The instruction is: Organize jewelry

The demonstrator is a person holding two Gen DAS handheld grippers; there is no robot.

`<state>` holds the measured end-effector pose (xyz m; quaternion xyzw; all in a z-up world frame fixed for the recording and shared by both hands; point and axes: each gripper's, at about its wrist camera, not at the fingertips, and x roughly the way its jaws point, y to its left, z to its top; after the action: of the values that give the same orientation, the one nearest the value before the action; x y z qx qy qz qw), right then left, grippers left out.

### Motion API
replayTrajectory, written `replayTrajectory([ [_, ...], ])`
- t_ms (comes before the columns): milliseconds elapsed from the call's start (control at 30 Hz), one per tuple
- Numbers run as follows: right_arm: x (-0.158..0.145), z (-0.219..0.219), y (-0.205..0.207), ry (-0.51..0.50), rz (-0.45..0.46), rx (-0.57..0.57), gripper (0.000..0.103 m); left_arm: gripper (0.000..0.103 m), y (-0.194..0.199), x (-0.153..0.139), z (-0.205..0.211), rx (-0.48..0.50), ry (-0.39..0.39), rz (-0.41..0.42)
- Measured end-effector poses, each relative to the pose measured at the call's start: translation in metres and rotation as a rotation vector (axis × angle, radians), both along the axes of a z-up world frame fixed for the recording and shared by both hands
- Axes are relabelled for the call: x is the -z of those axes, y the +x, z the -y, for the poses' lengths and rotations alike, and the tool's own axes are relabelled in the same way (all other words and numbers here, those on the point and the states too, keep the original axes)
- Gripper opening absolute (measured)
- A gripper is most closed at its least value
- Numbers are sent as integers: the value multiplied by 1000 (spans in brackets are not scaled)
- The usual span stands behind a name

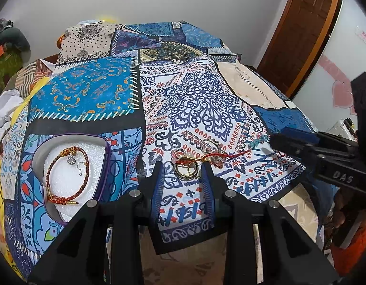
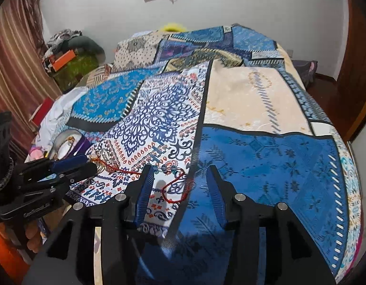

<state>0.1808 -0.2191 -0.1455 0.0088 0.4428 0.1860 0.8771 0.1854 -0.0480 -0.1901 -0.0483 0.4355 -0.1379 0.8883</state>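
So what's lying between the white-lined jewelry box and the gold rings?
In the left wrist view, only patterned bedspread separates jewelry box from gold rings; no jewelry lies there.

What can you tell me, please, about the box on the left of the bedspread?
The box is an open, rounded container with a purple outer wall and a grey inner rim, lined with a white foam pad. It sits flat on the patchwork bedspread. On the foam lie a braided red-and-gold bracelet with a gold clasp and a few small silvery pieces, too small to identify. Neither gripper touches it.

"DAS" embossed on right gripper (image 1: 275, 146) body.
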Motion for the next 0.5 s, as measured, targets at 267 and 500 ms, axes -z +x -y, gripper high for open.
replayTrajectory([
  [267, 7, -25, 3, -53, 26, -69, 42, 31, 1, 2, 0, 4, -10, 4],
  [500, 11, -25, 2, -88, 47, -66, 15, 31, 1, 2, -1, 3, -18, 2],
])
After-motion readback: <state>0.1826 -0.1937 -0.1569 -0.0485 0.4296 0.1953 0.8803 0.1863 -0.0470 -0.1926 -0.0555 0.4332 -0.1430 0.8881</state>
